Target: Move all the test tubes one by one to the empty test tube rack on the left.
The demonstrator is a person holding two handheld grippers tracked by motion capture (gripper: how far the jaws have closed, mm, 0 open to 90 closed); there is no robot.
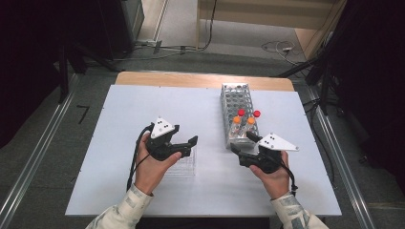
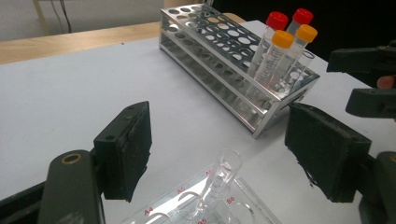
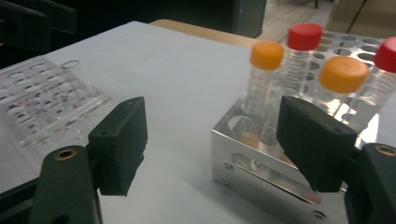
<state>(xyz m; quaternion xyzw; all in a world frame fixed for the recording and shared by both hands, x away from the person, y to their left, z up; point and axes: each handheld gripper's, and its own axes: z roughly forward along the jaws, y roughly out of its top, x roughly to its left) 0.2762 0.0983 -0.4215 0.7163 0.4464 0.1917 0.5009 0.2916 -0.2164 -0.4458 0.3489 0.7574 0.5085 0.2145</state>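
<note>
A metal tube rack stands right of the table's middle. Several capped tubes sit at its near end, two with red caps and two with orange caps. A clear plastic rack lies near the left hand, with one clear uncapped tube in it. My left gripper hovers over that clear rack, open and holding nothing. My right gripper is open just short of the metal rack's near end. An orange-capped tube rises between its jaws, farther off.
A white sheet covers the table, with a wooden edge at the back. Beyond the table are grey floor, cables and dark stands on both sides. The right gripper shows at the right of the left gripper view.
</note>
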